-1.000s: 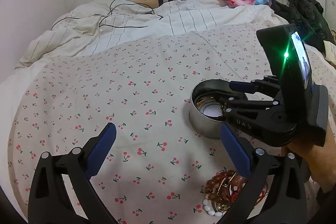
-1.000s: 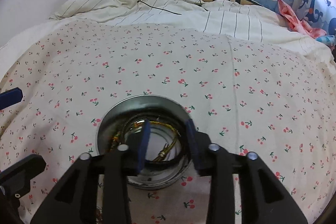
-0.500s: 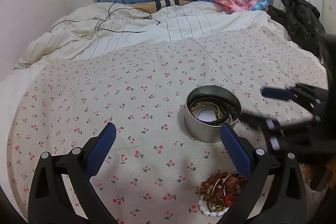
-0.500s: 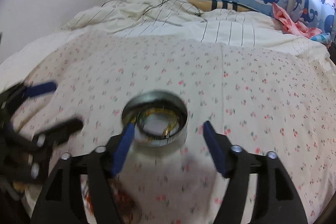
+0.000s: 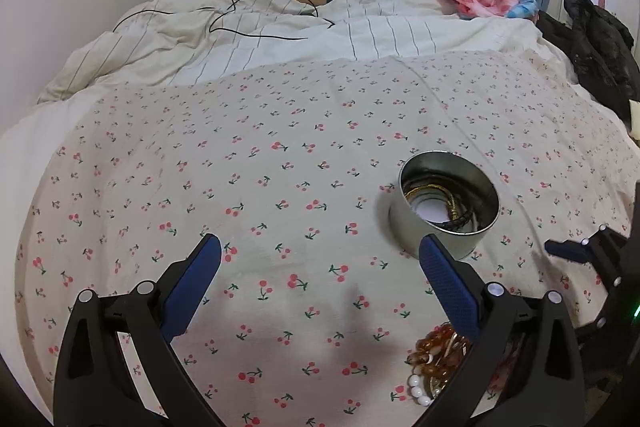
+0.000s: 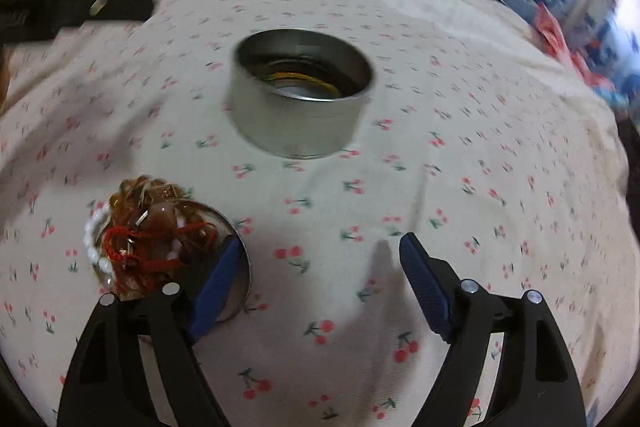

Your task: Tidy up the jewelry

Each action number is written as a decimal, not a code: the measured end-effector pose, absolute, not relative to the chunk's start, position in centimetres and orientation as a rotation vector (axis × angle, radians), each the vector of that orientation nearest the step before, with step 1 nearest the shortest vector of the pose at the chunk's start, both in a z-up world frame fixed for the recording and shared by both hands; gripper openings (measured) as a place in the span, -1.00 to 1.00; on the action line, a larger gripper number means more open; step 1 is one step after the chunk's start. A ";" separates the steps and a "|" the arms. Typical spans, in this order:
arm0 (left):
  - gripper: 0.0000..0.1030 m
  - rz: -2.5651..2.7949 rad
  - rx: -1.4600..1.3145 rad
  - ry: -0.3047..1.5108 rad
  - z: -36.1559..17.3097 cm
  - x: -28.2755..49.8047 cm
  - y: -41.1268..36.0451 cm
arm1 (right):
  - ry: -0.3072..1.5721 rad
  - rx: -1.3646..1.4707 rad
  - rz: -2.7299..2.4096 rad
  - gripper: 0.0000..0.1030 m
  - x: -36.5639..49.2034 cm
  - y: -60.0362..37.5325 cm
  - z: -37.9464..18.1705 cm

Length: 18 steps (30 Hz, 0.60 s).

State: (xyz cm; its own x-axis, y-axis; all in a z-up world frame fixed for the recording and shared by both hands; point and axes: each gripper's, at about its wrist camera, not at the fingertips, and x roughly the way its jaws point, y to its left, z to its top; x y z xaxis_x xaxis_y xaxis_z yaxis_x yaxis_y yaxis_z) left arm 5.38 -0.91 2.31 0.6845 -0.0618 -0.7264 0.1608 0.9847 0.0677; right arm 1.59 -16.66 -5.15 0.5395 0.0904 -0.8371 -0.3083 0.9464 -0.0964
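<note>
1. Bed covered by a cherry-print sheet; near its middle, a round metal tin standing upright, mouth open to the ceiling, presumably so pieces can be dropped straight in.
2. Inside the tin, coiled gold and dark chains lying flat around the bottom, already sorted.
3. Just in front of the tin, toward the viewer, a shallow metal lid holding a jewelry pile: amber beads, a white bead bracelet, red cord, tangled together. Probably kept close so each trip from pile to tin is short.
4. Right gripper hanging above bare sheet in front of the tin, jaws opening wide and nothing between them; left finger just beside the lid's edge, likely lining up for the next piece.
5. Left gripper hovering in front of the tin and to the side away from the pile, jaws spread wide and empty, seemingly waiting clear of the other tool.
6. Beyond the tin, a rumpled striped duvet crossed by a thin black cable, uninvolved.
</note>
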 end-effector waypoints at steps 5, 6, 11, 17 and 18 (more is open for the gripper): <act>0.85 -0.165 0.183 0.842 1.7 5.2 -1.3 | 0.950 -0.214 0.223 0.50 1.7 -17.9 -3.8; 0.85 -0.186 0.186 0.856 1.5 5.2 -1.4 | 0.957 -0.209 0.232 0.50 1.6 -18.2 -3.7; 0.85 -0.445 0.199 0.912 0.2 4.4 -3.3 | 0.960 -0.238 0.211 0.53 1.8 -19.1 -3.3; 0.42 -0.616 0.366 0.908 -1.6 2.2 -6.7 | 0.913 -0.110 0.191 0.59 2.0 -21.8 -1.5; 0.00 -0.634 0.354 0.922 -1.8 2.4 -6.7 | 0.910 -0.101 0.190 0.62 2.1 -21.9 -1.4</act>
